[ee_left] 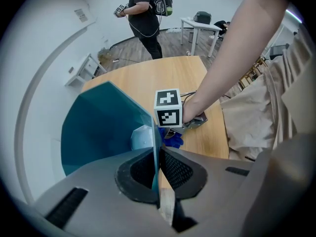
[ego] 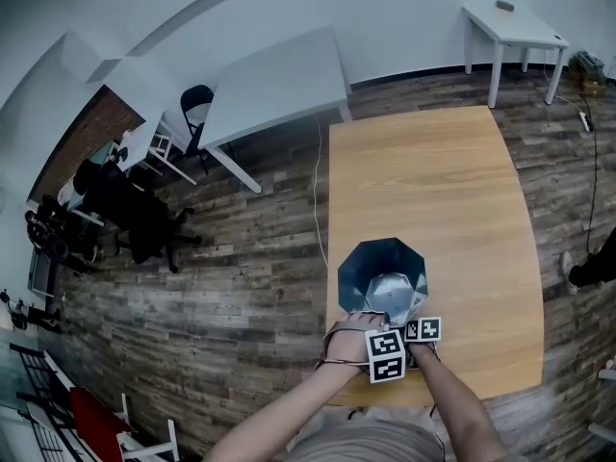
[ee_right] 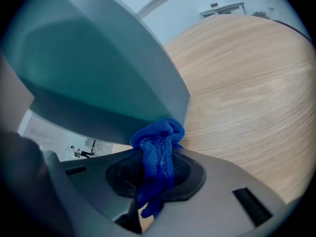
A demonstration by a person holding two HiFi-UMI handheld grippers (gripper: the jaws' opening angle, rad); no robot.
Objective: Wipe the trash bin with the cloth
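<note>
Teal trash bin [ego: 364, 269], wall pinched by downward left tongs [ee_left: 158, 156], right tongs [ee_right: 157, 166] gripping blue cloth [ee_right: 159, 143]

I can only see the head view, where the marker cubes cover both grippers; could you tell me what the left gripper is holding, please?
Observer: The left gripper is shut on the bin. It pinches the near wall at the rim, one jaw inside and one outside.
Operator: Thank you. Is the cloth in the right gripper?
Observer: Yes. The right gripper is shut on the cloth, which is blue and bunched up between the jaws.
Operator: Does the cloth reach the bin?
Observer: It appears to. Its top fold sits against the outside of the bin at a lower corner, just above the table.
</note>
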